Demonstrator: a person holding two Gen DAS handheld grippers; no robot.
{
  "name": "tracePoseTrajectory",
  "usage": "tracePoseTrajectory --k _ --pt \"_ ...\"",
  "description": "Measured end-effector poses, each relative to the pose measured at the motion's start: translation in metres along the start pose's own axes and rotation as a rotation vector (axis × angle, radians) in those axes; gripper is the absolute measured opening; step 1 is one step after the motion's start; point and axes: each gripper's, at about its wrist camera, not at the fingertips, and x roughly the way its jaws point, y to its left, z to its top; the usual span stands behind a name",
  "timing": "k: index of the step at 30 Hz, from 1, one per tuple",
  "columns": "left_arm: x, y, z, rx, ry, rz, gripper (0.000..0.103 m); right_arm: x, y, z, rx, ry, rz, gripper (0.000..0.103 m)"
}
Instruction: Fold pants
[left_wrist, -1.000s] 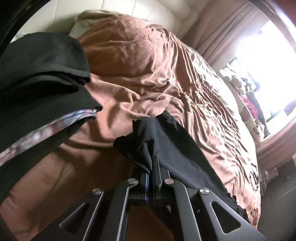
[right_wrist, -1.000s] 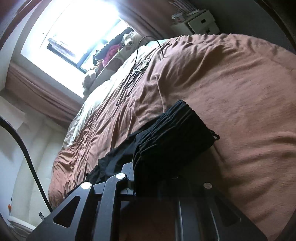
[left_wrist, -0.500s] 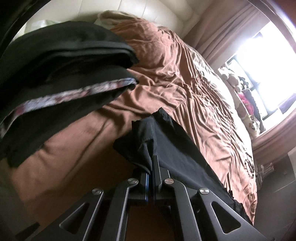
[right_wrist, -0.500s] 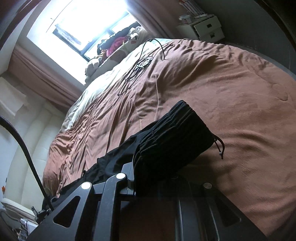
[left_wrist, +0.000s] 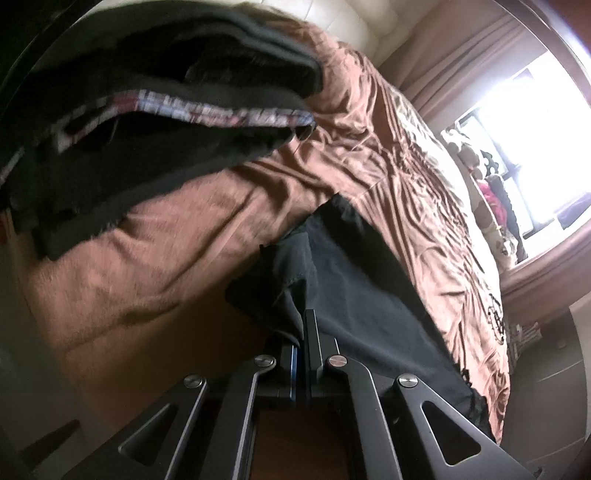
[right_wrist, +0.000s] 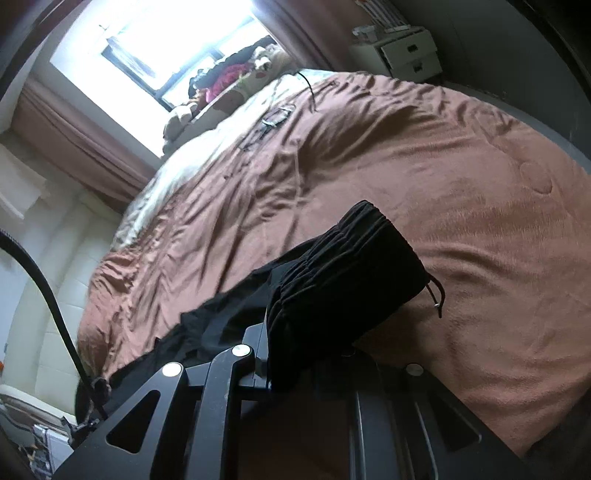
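Observation:
Black pants (left_wrist: 354, 295) stretch between my two grippers above a brown blanket (left_wrist: 177, 236). My left gripper (left_wrist: 301, 325) is shut on the hem end of a leg. In the right wrist view my right gripper (right_wrist: 295, 332) is shut on the gathered elastic waistband (right_wrist: 343, 280), with a drawstring (right_wrist: 437, 295) hanging from it. The right finger of that gripper is hidden under the cloth. The rest of the pants (right_wrist: 207, 325) trails off to the left.
A stack of folded dark clothes (left_wrist: 155, 122) with a plaid edge lies on the bed, upper left of my left gripper. A black cable (right_wrist: 280, 114) lies on the blanket (right_wrist: 461, 184) toward the window. White drawers (right_wrist: 410, 51) stand beyond the bed.
Both grippers keep their hold on the pants. The left view has swung so the folded stack looms closer and larger. The right view has tilted, with more blanket in sight.

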Motion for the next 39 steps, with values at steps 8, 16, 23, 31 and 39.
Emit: tracePoseTrajectory --k 8,16,23,31,39 --pt "0.020 0.013 -0.014 0.018 0.026 0.060 0.002 0.023 -0.008 -0.015 0.048 0.057 -0.093 0.018" --pt "0.028 0.018 -0.023 0.065 0.034 0.084 0.003 0.004 0.012 -0.046 -0.019 0.103 -0.133 0.053" --pt "0.029 0.014 -0.026 0.111 0.042 0.075 0.003 -0.021 0.035 -0.071 -0.053 0.125 -0.089 0.053" --pt "0.032 0.012 -0.033 0.127 0.074 0.028 0.014 -0.027 0.079 -0.116 -0.128 0.179 0.024 0.053" --pt "0.027 0.017 -0.040 0.144 0.088 -0.015 0.015 0.001 0.100 -0.159 -0.216 0.277 0.082 0.053"
